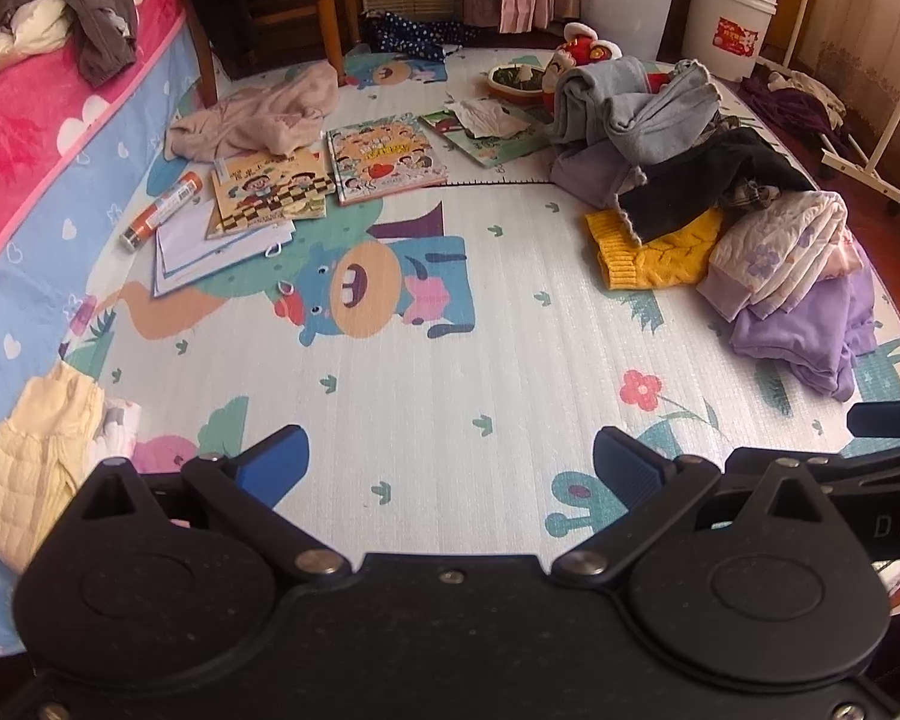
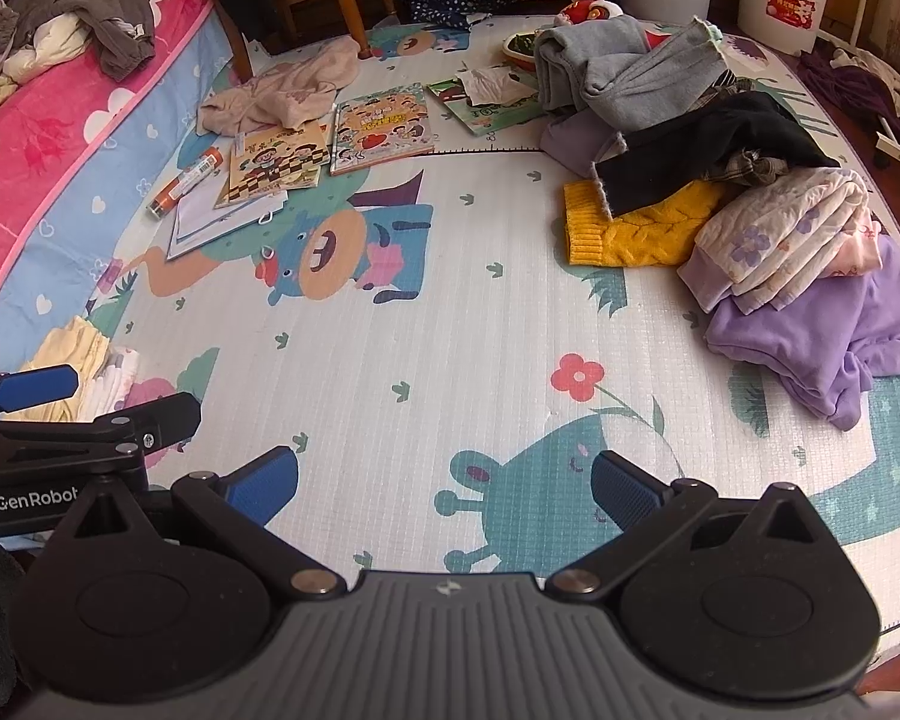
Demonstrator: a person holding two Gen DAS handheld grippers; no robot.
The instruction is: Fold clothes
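A pile of clothes lies at the right of the play mat [image 1: 426, 396]: grey trousers [image 1: 636, 102], a black garment [image 1: 708, 180], a yellow knit sweater [image 1: 654, 252], a white floral quilted jacket [image 1: 786, 246] and a purple top [image 1: 810, 330]. The same pile shows in the right wrist view, with the yellow sweater [image 2: 630, 228] and the purple top [image 2: 822, 330]. A folded pale yellow garment [image 1: 36, 462] lies at the mat's left edge. My left gripper [image 1: 450, 468] is open and empty above the mat. My right gripper [image 2: 444, 480] is open and empty beside it.
Picture books [image 1: 384, 156], papers and an orange tube [image 1: 162, 210] lie at the back left, beside a beige garment [image 1: 258, 117]. A bed with a pink cover [image 1: 36, 120] runs along the left. White buckets [image 1: 732, 12], a chair and a rack stand behind.
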